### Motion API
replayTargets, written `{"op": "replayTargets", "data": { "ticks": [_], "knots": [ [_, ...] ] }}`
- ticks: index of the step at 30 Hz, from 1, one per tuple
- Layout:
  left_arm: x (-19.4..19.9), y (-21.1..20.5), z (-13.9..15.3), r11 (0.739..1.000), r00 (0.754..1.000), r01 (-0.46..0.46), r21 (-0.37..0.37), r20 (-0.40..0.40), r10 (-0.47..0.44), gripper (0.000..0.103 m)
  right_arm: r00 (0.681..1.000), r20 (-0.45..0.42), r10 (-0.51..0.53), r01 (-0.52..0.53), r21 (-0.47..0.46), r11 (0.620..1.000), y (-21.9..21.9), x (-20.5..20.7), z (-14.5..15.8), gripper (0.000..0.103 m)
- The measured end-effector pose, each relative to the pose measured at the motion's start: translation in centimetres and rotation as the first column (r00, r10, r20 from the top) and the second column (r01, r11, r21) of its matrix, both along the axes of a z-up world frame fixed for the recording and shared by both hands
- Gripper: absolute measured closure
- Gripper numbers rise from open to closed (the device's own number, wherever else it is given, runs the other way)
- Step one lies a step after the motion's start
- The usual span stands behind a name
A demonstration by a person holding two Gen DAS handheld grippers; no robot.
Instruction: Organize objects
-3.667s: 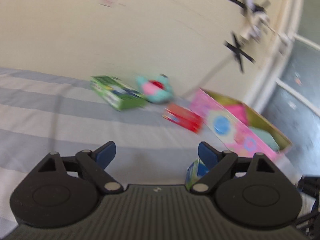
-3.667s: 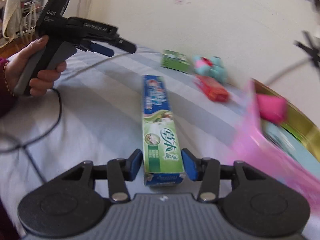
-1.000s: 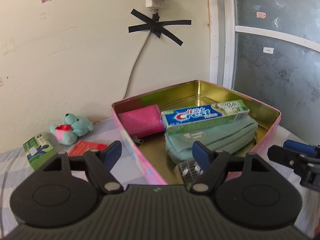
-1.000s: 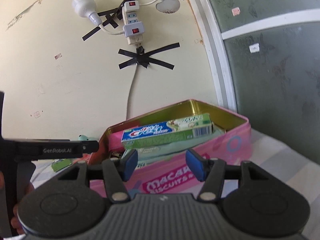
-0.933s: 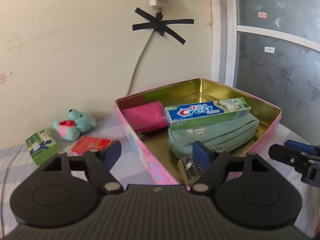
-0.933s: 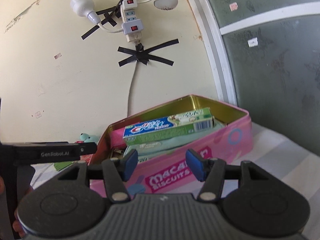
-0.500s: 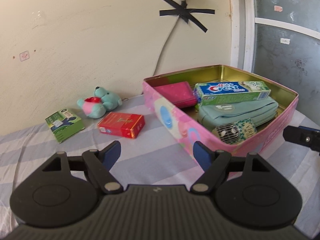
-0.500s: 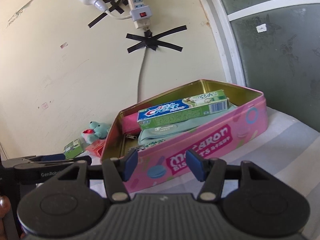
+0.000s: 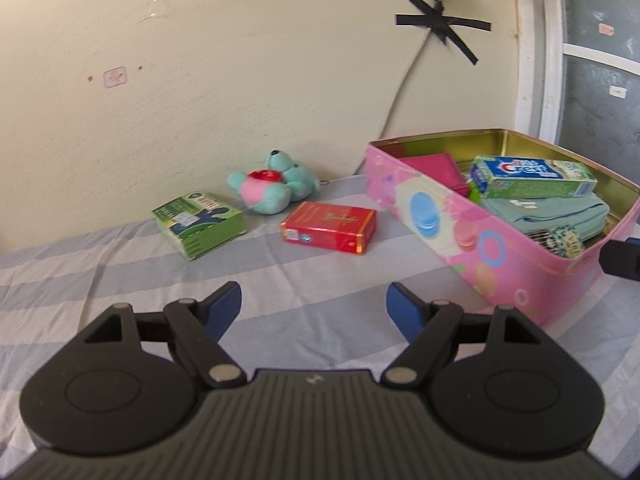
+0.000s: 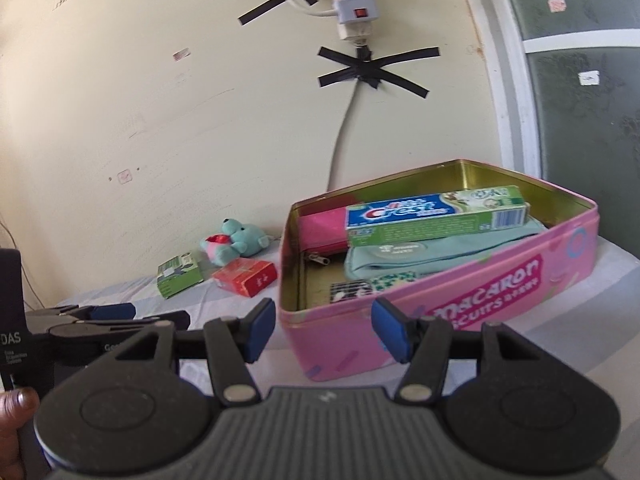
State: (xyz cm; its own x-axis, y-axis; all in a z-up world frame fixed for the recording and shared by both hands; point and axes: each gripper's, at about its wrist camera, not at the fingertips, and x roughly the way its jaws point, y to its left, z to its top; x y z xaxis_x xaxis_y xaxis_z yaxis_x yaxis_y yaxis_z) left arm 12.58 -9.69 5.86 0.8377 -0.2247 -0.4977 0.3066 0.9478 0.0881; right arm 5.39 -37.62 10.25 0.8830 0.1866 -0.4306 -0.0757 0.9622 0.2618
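A pink tin box (image 9: 468,240) (image 10: 472,304) stands on the striped bed sheet against the wall. Inside it a toothpaste box (image 9: 532,176) (image 10: 436,216) rests on a teal pouch (image 9: 548,216) (image 10: 420,260), beside a pink purse (image 10: 320,230) and a small patterned packet (image 9: 556,240). Left of the tin lie a red box (image 9: 330,227) (image 10: 246,277), a green box (image 9: 198,224) (image 10: 178,274) and a teal plush bear (image 9: 272,188) (image 10: 234,242). My left gripper (image 9: 314,310) is open and empty over the sheet, short of the red box. My right gripper (image 10: 324,330) is open and empty at the tin's near corner.
A power strip (image 10: 354,4) and its taped cable (image 10: 344,120) hang on the wall behind the tin. A frosted window (image 10: 580,80) stands at the right. A person's hand (image 10: 12,420) holds the left gripper's handle at the right wrist view's left edge.
Both grippers have drawn back and swung left from the tin. The red box, green box and plush bear have come into fuller view ahead of the left gripper.
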Motion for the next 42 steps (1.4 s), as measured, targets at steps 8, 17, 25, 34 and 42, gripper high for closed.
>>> {"op": "replayTargets", "data": {
  "ticks": [8, 17, 25, 34, 42],
  "knots": [
    [1.5, 3.8, -0.7, 0.998, 0.998, -0.062, -0.015, -0.017, 0.061, 0.021, 0.998, -0.007, 0.061, -0.062, -0.058, 0.996, 3.7, 1.1, 0.0, 0.047],
    [3.8, 8.1, -1.9, 0.990, 0.990, -0.131, -0.058, -0.060, 0.127, 0.021, 0.988, -0.033, 0.153, -0.156, -0.126, 0.980, 8.6, 3.4, -0.3, 0.046],
    [5.9, 12.3, -3.0, 0.962, 0.972, -0.195, -0.188, -0.166, 0.165, 0.021, 0.972, -0.066, 0.224, -0.232, -0.190, 0.954, 13.0, 7.0, -1.0, 0.044],
    [7.8, 15.8, -3.2, 0.924, 0.948, -0.279, -0.263, -0.227, 0.222, 0.021, 0.948, -0.074, 0.310, -0.318, -0.284, 0.905, 19.0, 11.5, -2.6, 0.040],
    [8.5, 16.5, -3.3, 0.922, 0.946, -0.282, -0.265, -0.235, 0.221, 0.021, 0.939, -0.050, 0.340, -0.339, -0.285, 0.896, 22.3, 16.7, -2.9, 0.025]
  ]
}}
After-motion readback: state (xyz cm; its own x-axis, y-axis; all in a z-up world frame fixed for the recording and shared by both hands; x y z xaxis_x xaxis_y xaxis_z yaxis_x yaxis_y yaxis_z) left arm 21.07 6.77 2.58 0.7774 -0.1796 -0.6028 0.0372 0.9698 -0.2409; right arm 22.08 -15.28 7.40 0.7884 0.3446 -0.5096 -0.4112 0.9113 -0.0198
